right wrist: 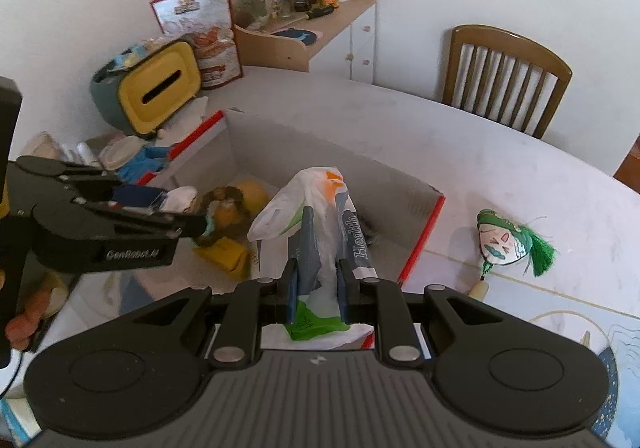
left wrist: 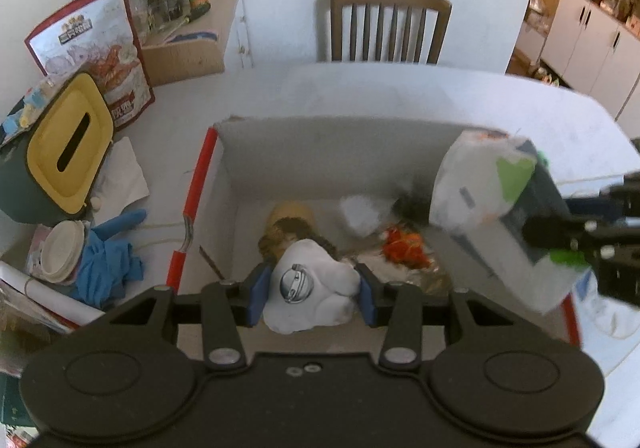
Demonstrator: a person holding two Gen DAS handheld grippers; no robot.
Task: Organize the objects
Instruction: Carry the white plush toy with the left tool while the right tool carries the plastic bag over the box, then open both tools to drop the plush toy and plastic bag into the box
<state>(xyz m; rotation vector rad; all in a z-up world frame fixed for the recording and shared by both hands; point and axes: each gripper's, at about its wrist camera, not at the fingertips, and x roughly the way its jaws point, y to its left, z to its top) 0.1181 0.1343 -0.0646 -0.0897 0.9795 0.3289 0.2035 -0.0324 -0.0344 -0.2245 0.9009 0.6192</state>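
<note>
The left gripper [left wrist: 312,294] has its jaws clenched on a white lump with a round metal badge [left wrist: 310,294], held over the near end of an open white box with red edges [left wrist: 198,183] that sits on the pale counter [left wrist: 360,87]. What the lump is cannot be made out, and its underside is hidden behind the gripper body.

The right gripper [right wrist: 318,284] has its jaws clamped tight on a crumpled white packet printed "Health" [right wrist: 316,215], held above the box's right side. Its lower part is cut off behind the gripper, and in the left wrist view it is blurred.

Inside the box lie a brown and yellow soft toy [left wrist: 290,224], something orange and red [left wrist: 404,248] and a white scrap, all partly covered and hard to identify.

A painted mask with a green tassel [right wrist: 512,242] lies on the counter, right of the box. A yellow-lidded tissue holder [left wrist: 66,151] stands far left.
</note>
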